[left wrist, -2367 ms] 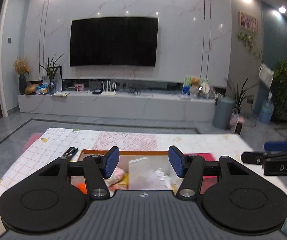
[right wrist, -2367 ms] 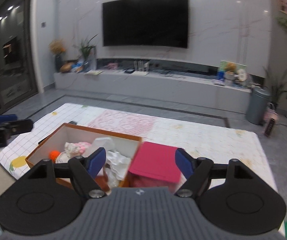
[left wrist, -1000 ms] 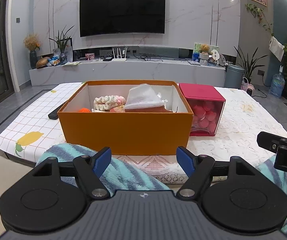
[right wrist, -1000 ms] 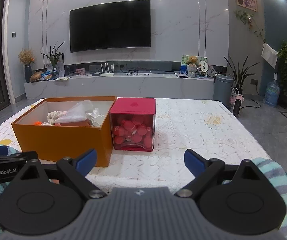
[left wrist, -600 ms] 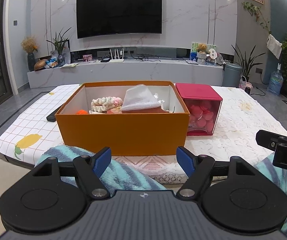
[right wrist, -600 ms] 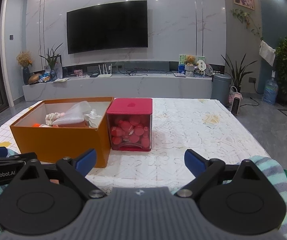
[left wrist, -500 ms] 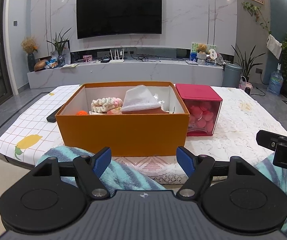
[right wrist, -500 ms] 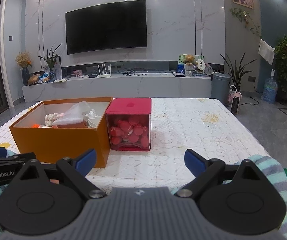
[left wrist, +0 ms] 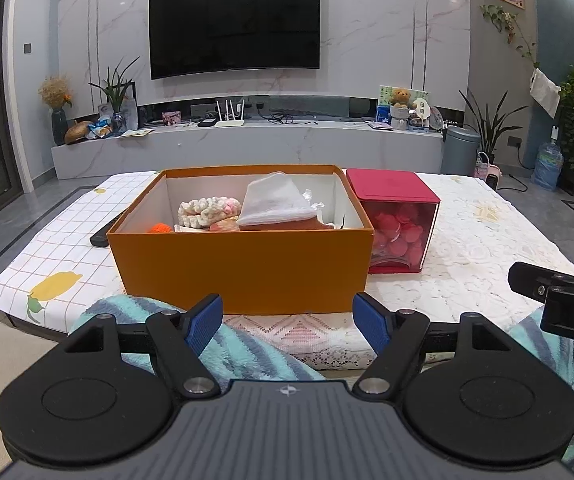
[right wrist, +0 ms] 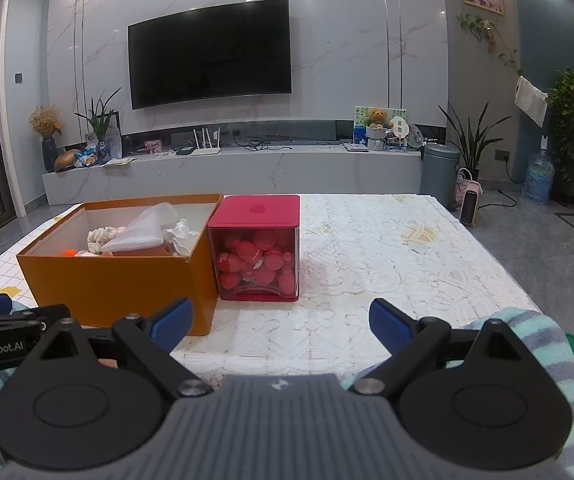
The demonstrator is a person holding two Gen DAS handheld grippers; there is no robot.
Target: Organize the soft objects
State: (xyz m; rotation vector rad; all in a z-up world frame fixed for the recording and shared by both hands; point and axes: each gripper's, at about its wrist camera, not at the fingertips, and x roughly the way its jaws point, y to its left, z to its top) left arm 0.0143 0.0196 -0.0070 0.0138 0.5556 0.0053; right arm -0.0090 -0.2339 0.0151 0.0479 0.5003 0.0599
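An open orange box point(left wrist: 243, 264) stands on the low table and holds soft things: a cream knitted piece point(left wrist: 207, 210), a white cloth pouch point(left wrist: 275, 200) and a small orange ball point(left wrist: 161, 227). The box also shows in the right wrist view point(right wrist: 115, 280). My left gripper point(left wrist: 289, 322) is open and empty, held back from the box's near wall, above my teal striped lap point(left wrist: 247, 356). My right gripper point(right wrist: 281, 322) is open and empty, in front of the table's near edge, right of the box.
A clear box with a red lid point(left wrist: 399, 220), full of pink pieces, stands against the orange box's right side; it also shows in the right wrist view point(right wrist: 259, 252). A black remote point(left wrist: 103, 234) lies left of the box. A lace tablecloth point(right wrist: 387, 264) covers the table.
Both grippers have pulled back and down from above the box to a low spot near my lap. In the last second they hardly move. Both stay open.
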